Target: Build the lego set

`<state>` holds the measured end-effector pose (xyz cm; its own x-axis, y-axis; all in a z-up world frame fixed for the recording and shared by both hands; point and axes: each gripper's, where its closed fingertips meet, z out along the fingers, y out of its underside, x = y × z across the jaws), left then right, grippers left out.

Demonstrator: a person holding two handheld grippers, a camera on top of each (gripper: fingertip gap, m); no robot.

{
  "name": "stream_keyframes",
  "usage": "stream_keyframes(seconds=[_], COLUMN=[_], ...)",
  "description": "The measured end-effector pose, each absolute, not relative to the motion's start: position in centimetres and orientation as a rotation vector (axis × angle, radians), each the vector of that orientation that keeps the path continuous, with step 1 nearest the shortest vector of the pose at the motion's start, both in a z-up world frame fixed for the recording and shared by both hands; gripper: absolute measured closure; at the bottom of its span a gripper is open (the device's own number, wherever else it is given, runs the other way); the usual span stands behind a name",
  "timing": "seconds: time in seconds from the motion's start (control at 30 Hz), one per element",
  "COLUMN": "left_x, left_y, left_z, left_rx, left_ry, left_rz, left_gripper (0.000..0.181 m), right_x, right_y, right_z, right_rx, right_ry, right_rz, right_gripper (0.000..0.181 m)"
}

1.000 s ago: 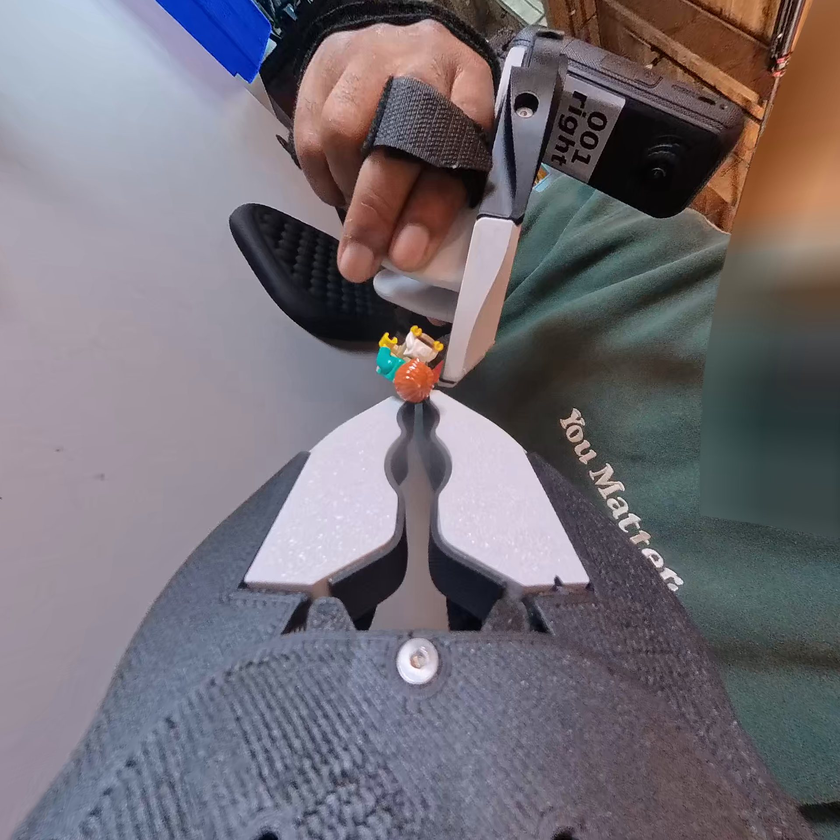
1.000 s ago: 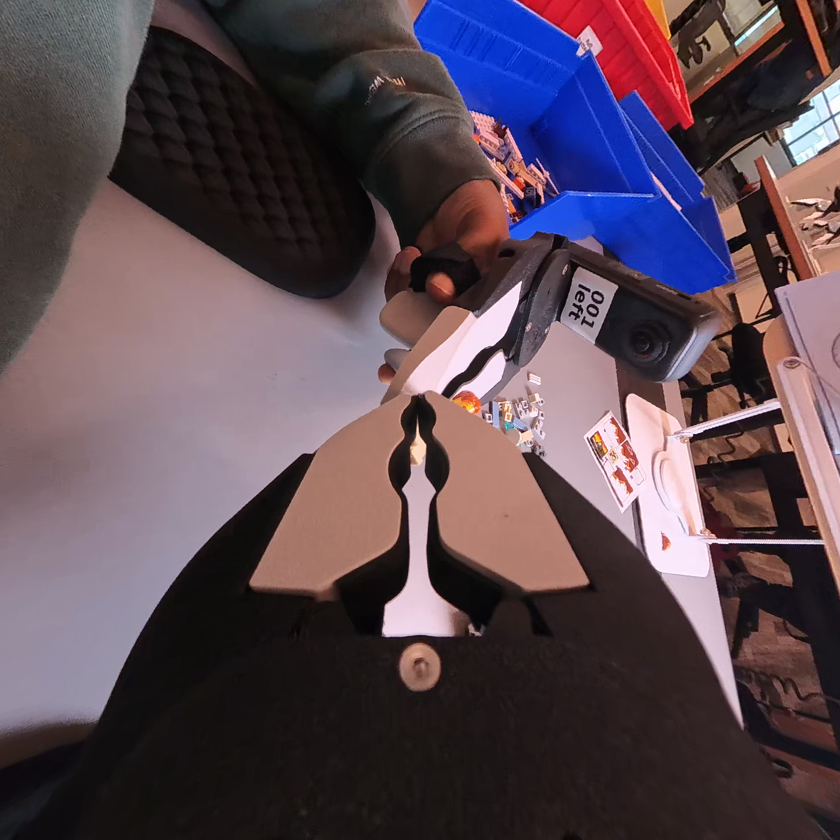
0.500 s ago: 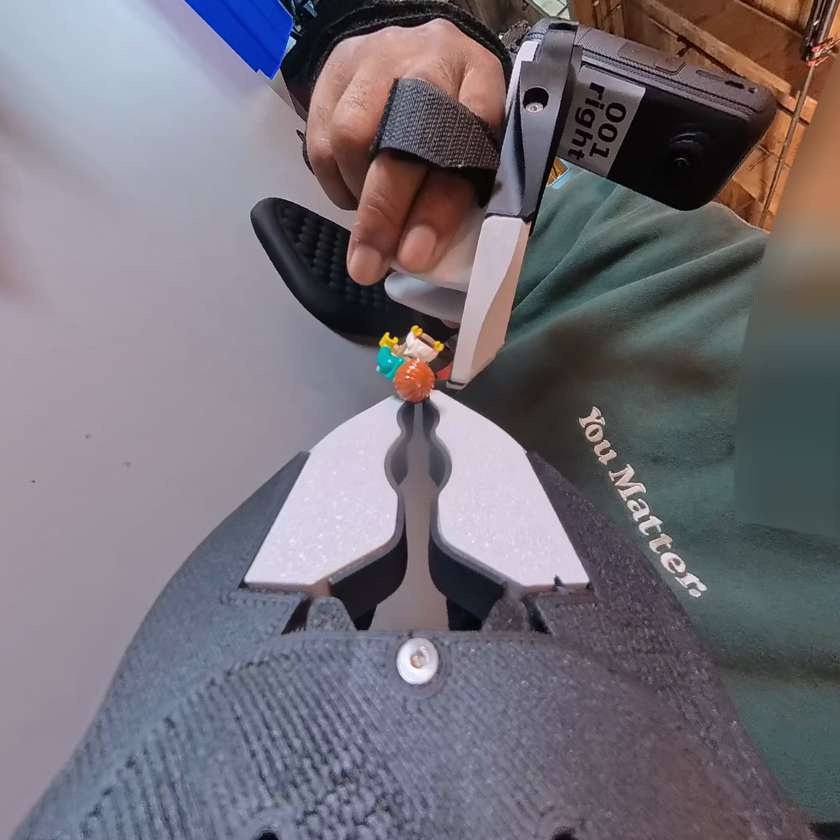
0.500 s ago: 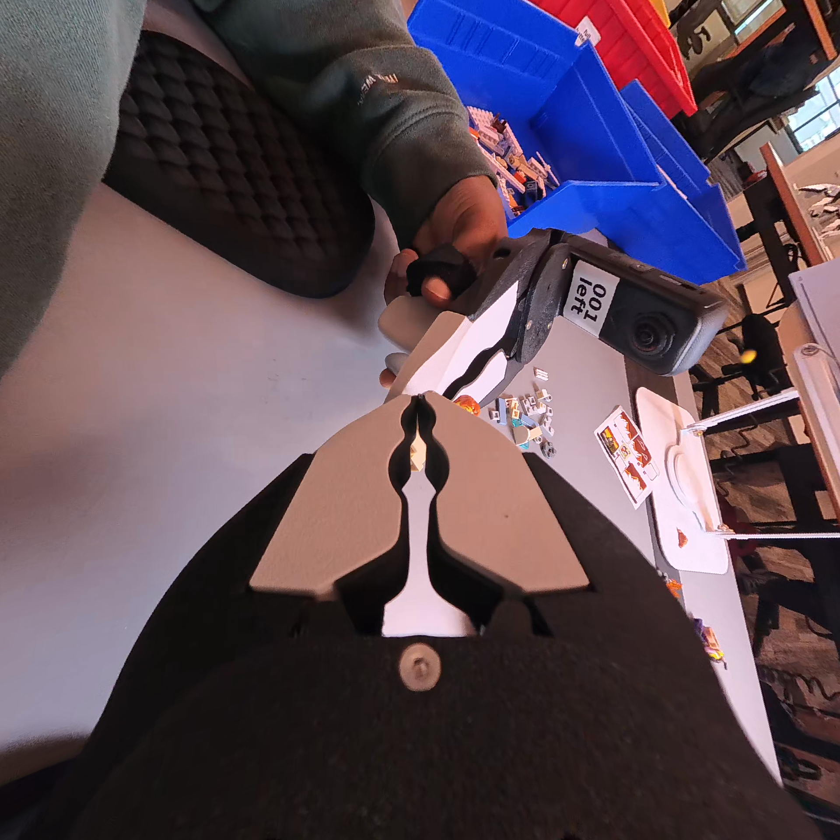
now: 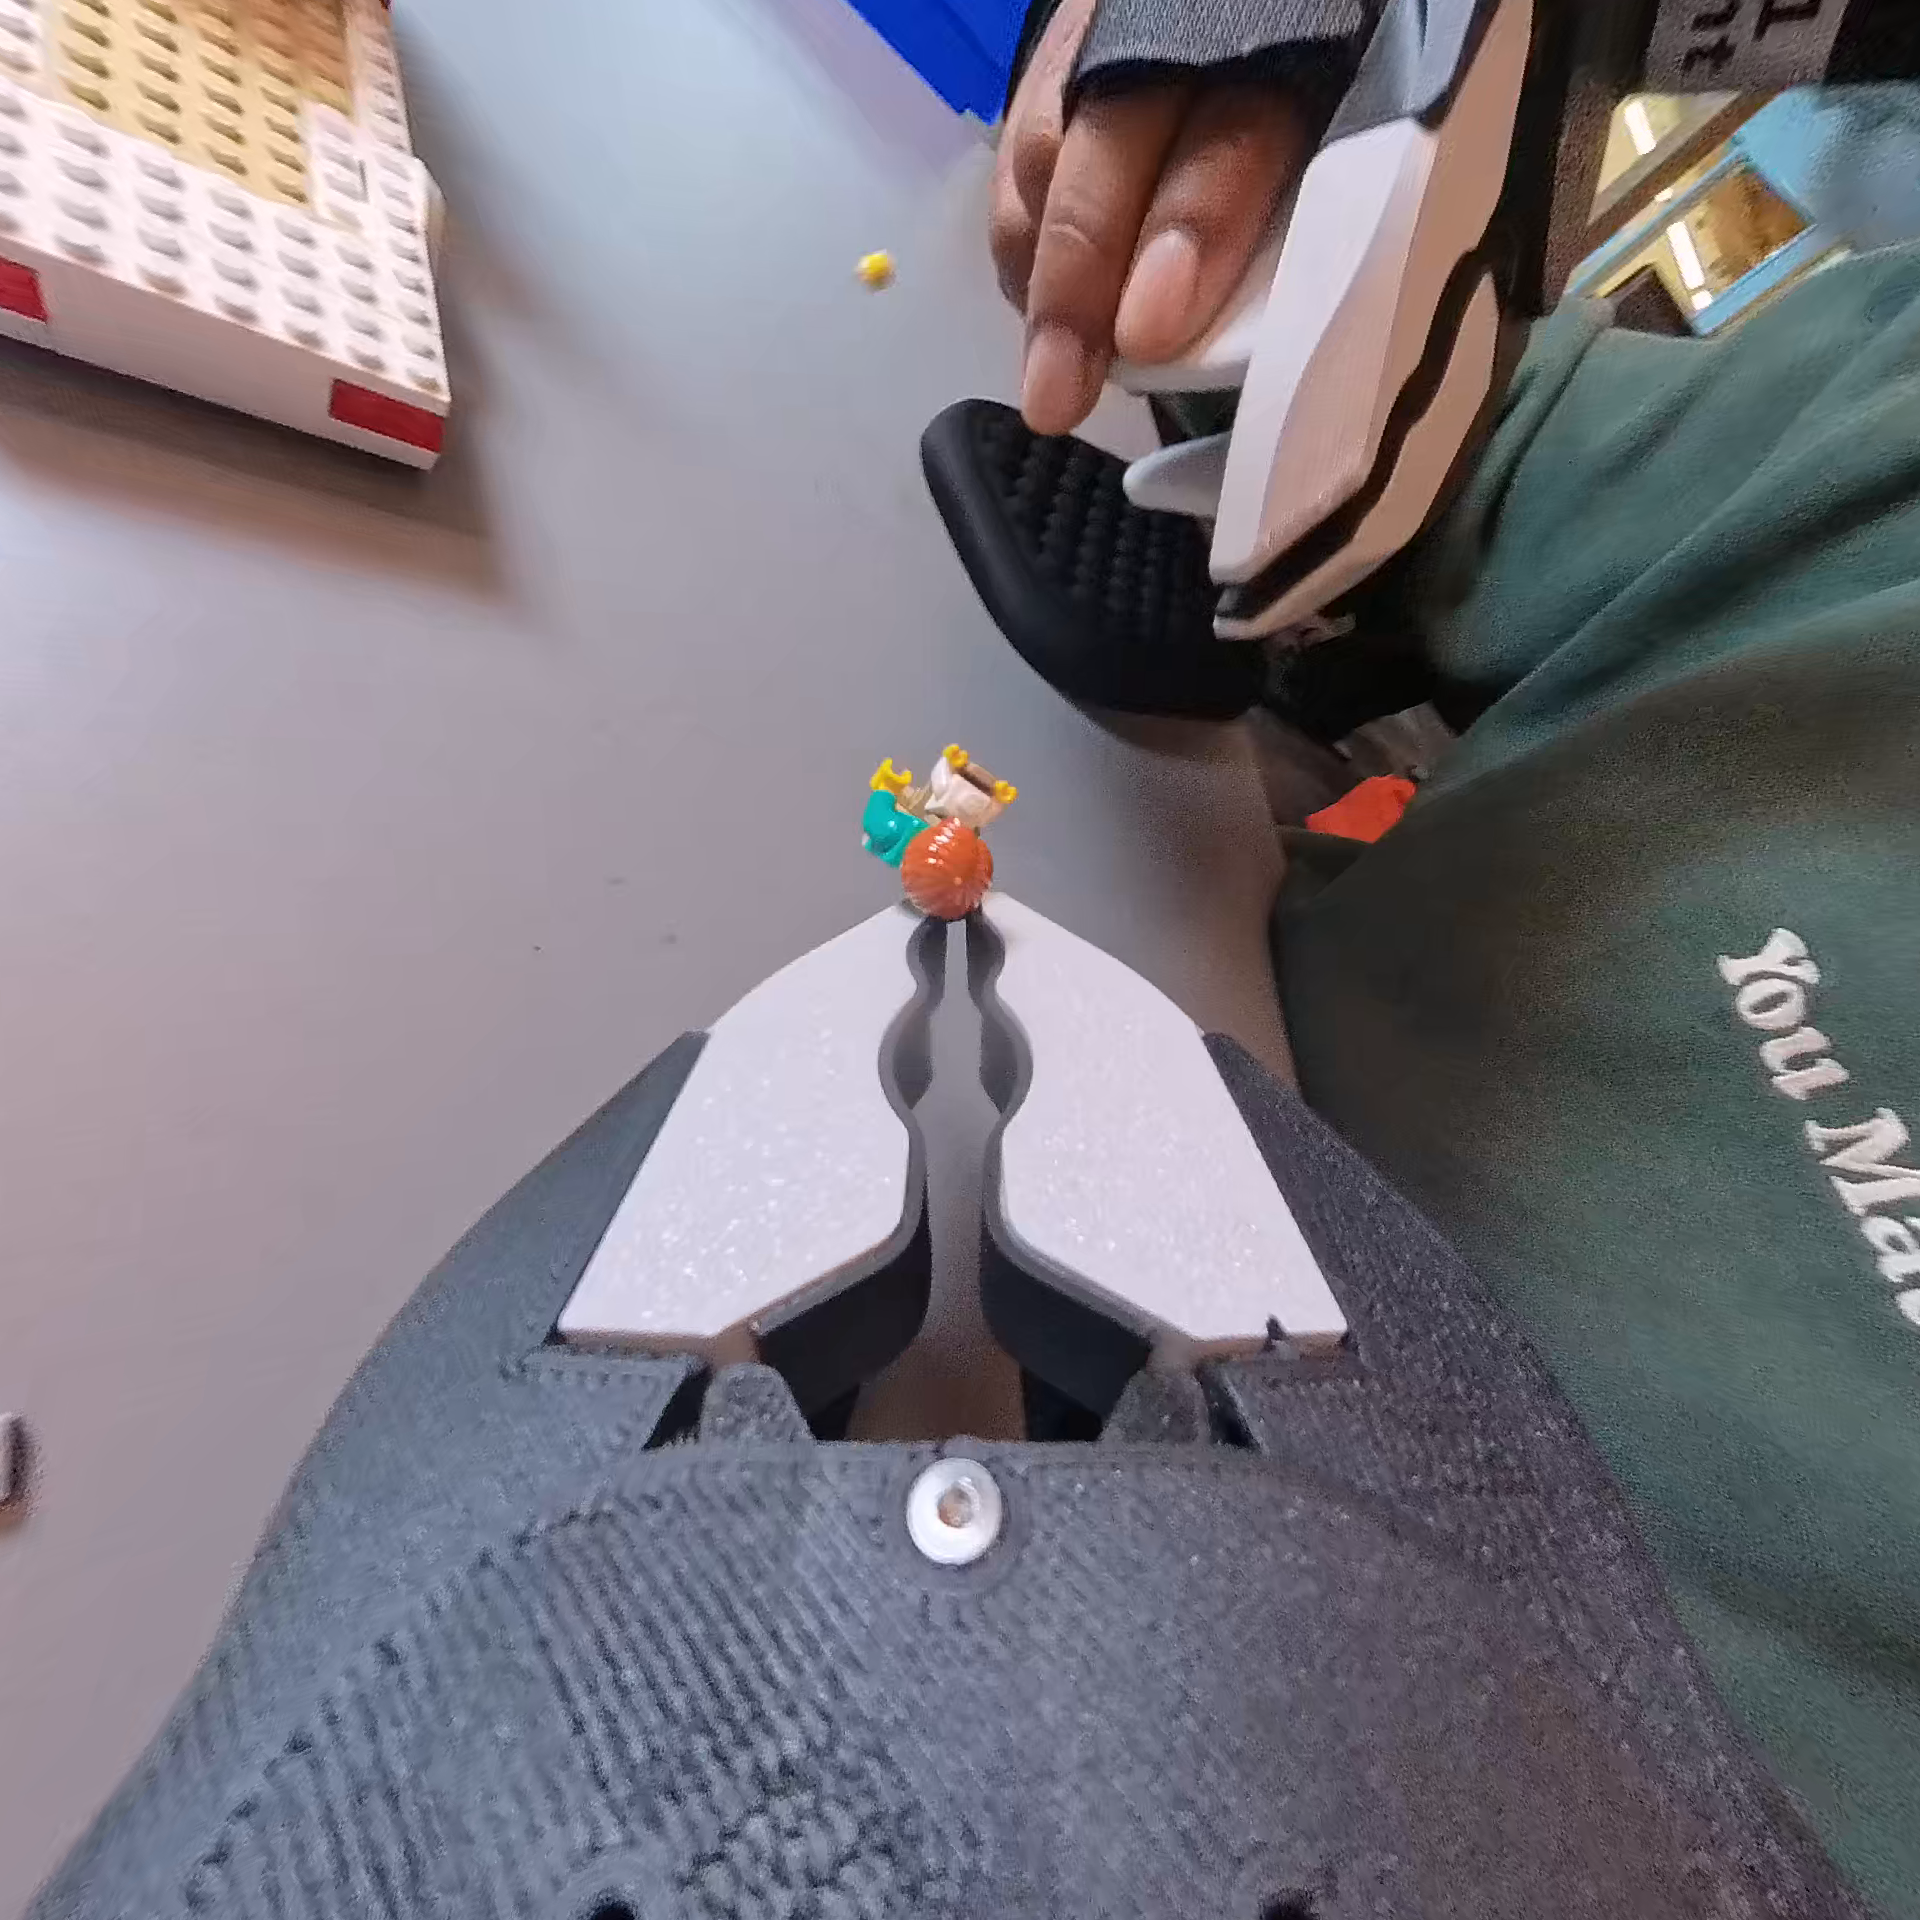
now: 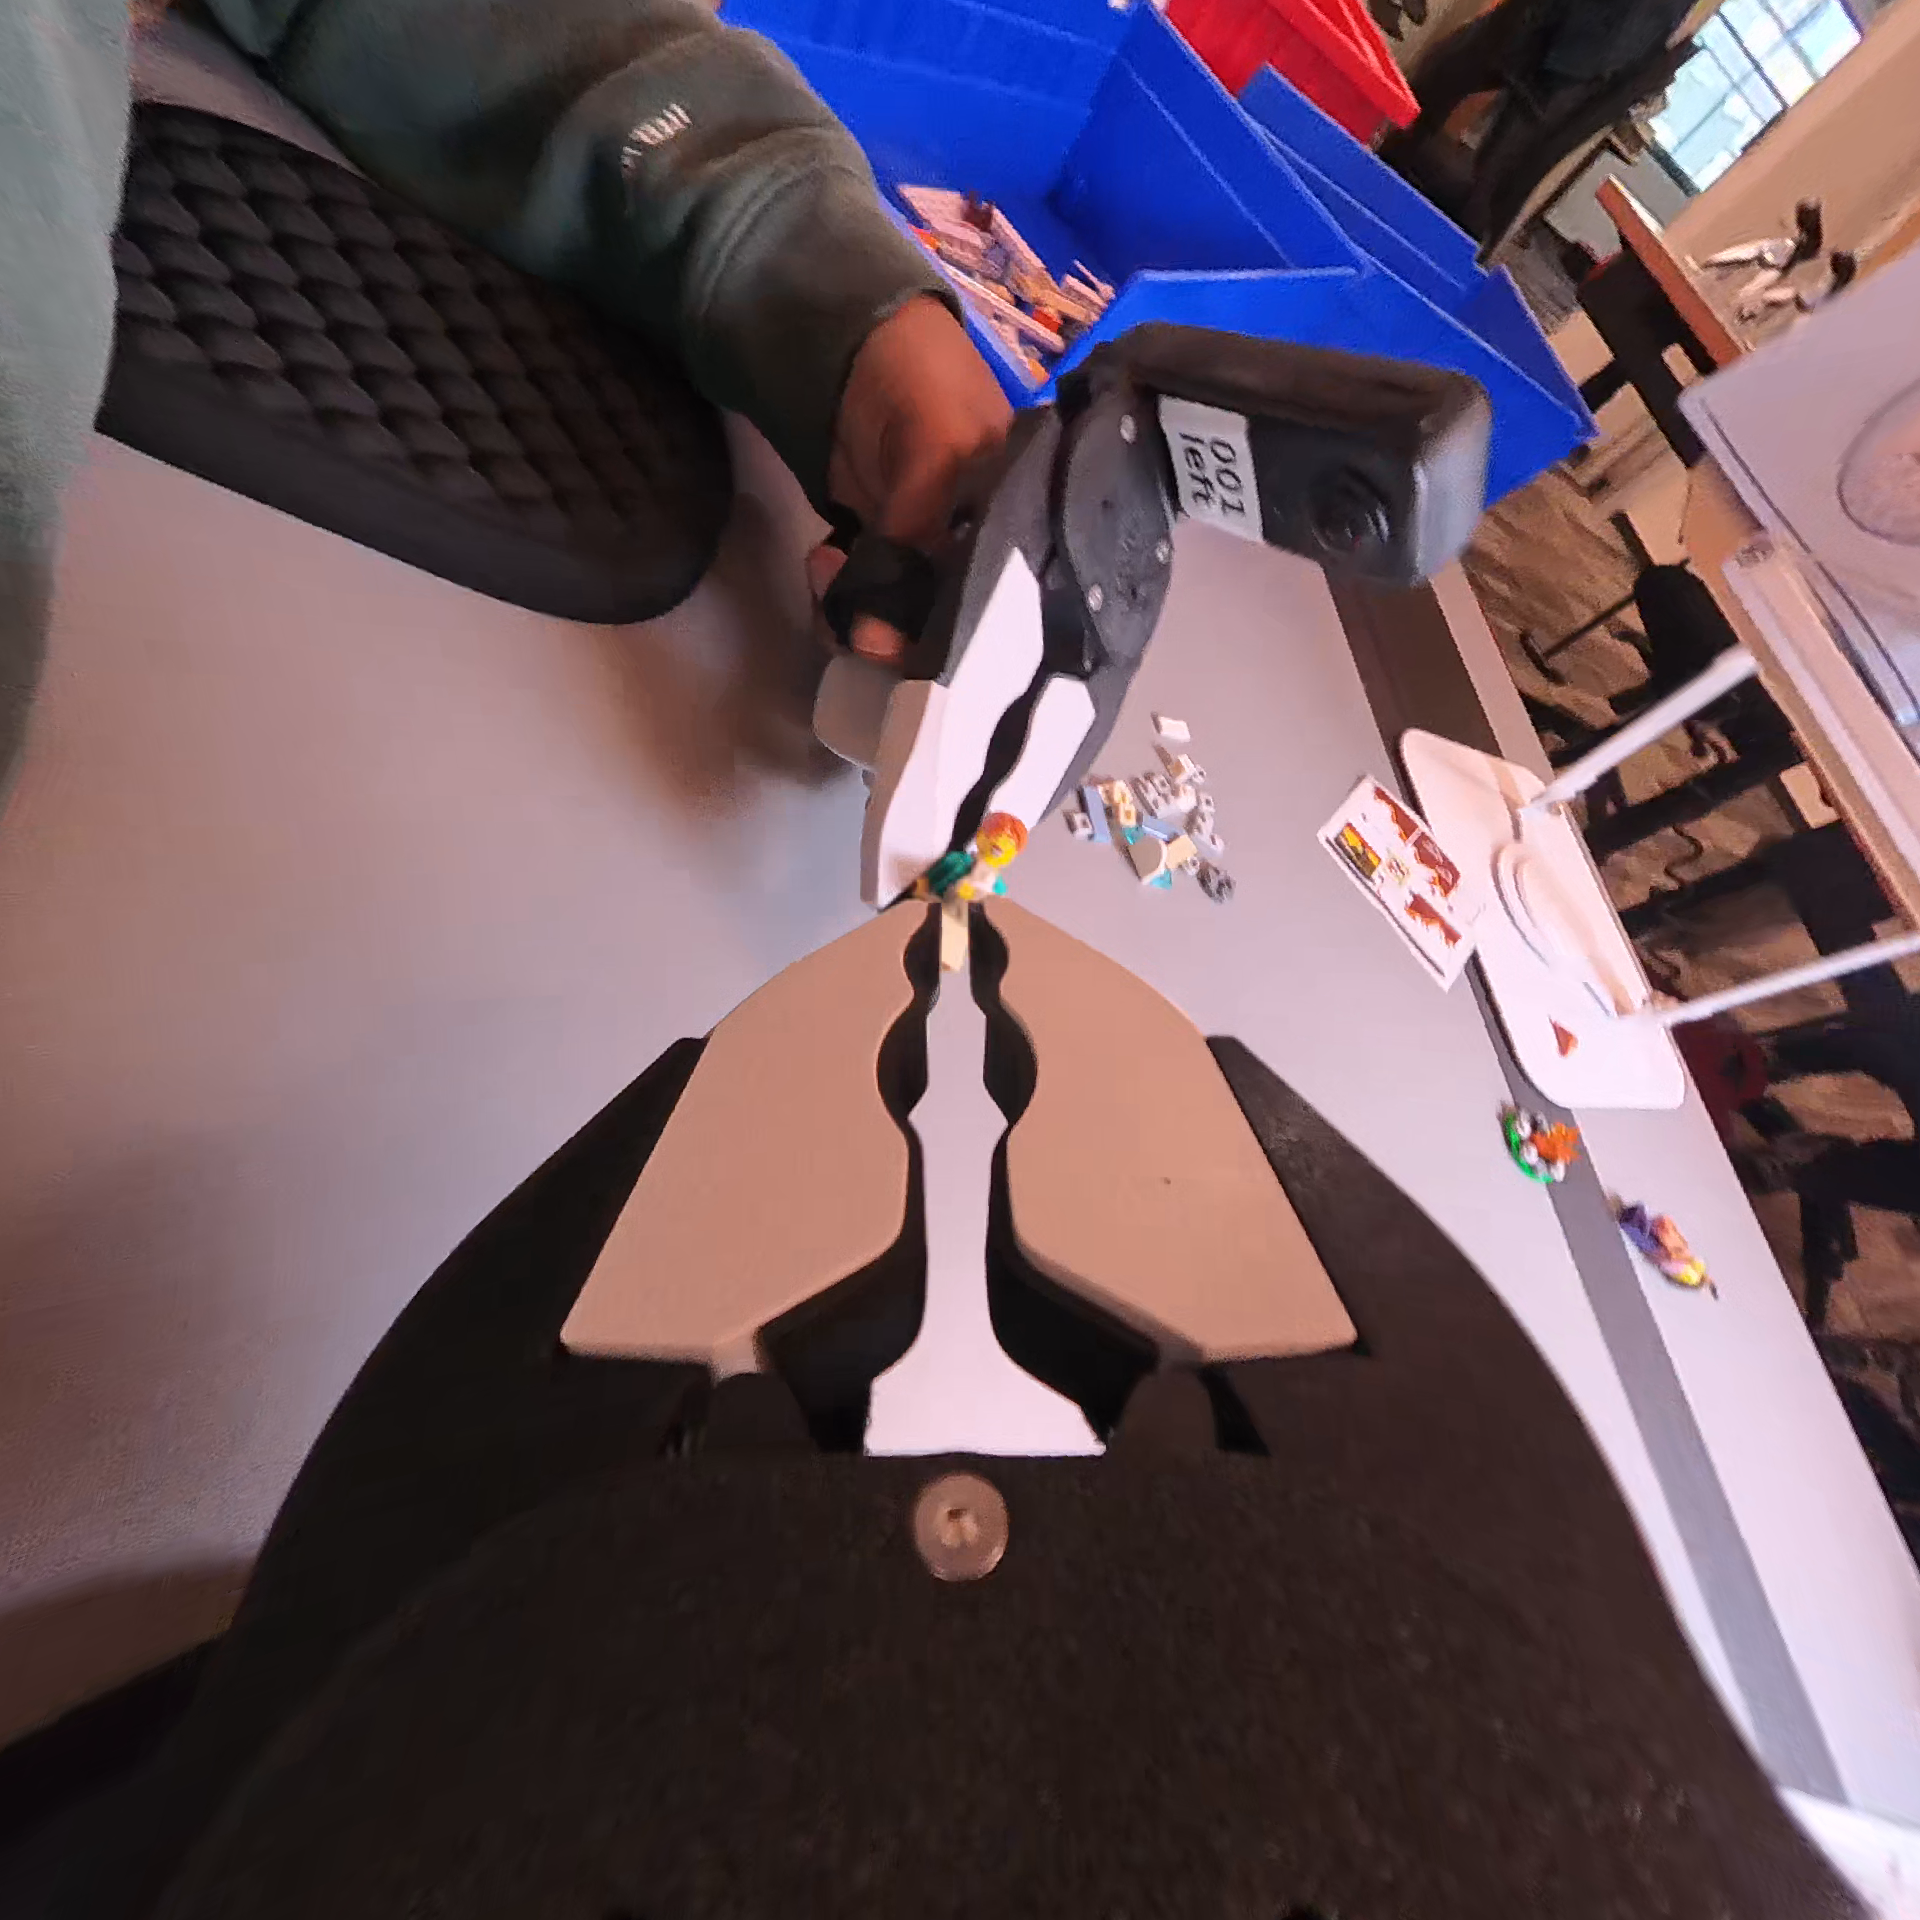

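Observation:
My left gripper (image 5: pixel 945 914) is shut on a minifigure (image 5: pixel 940 831), pinching its orange hair piece; the teal, white and yellow body points away from the camera above the grey table. The minifigure also shows in the right wrist view (image 6: pixel 977 862), at the tips of the left gripper (image 6: pixel 935 878). My right gripper (image 6: pixel 954 914) is shut on a small cream piece (image 6: pixel 954 940) at its fingertips. In the left wrist view the right gripper (image 5: pixel 1262 613) is up and to the right, apart from the minifigure. A white and tan studded baseplate (image 5: pixel 208 208) lies at the far left.
A pile of small loose pieces (image 6: pixel 1153 821), a sticker sheet (image 6: pixel 1397 878) and a white stand base (image 6: pixel 1558 966) lie on the table to the right. Blue bins (image 6: pixel 1195 239) stand behind. A black textured pad (image 5: pixel 1070 561) and the person's green sweater (image 5: pixel 1610 1039) are close by. My hands' fingertips stand some 7 cm from each other.
The two grippers have drawn apart: the right gripper has pulled away from the minifigure. The left view has swung so that the baseplate shows. The cream piece now sits at the right fingertips.

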<state>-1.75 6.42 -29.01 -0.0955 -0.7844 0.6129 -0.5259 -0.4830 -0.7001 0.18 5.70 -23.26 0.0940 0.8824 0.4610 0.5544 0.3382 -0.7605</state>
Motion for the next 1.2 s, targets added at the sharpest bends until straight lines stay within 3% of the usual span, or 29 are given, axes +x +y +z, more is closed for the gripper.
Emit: stream_keyframes(seconds=[0.6, 0.83, 1.2], left_x=[-1.4, -1.2, -1.6], left_y=[6.9, 6.7, 8.5], left_z=[-30.3, -30.4, -31.4], left_rx=[-1.948, -1.948, -1.910], left_ry=[1.466, 1.473, 1.540], left_rz=[-1.499, -1.494, -1.148], left_gripper=[0.177, 0.177, 0.177], right_x=[13.1, 13.4, 16.3], right_y=[10.6, 11.9, 10.5], right_z=[-16.3, -16.5, -18.3], right_rx=[-1.457, -1.502, -1.618], right_ry=[-0.968, -0.763, -0.600], right_rz=[0.417, 0.316, 0.274], right_gripper=[0.170, 0.156, 0.154])
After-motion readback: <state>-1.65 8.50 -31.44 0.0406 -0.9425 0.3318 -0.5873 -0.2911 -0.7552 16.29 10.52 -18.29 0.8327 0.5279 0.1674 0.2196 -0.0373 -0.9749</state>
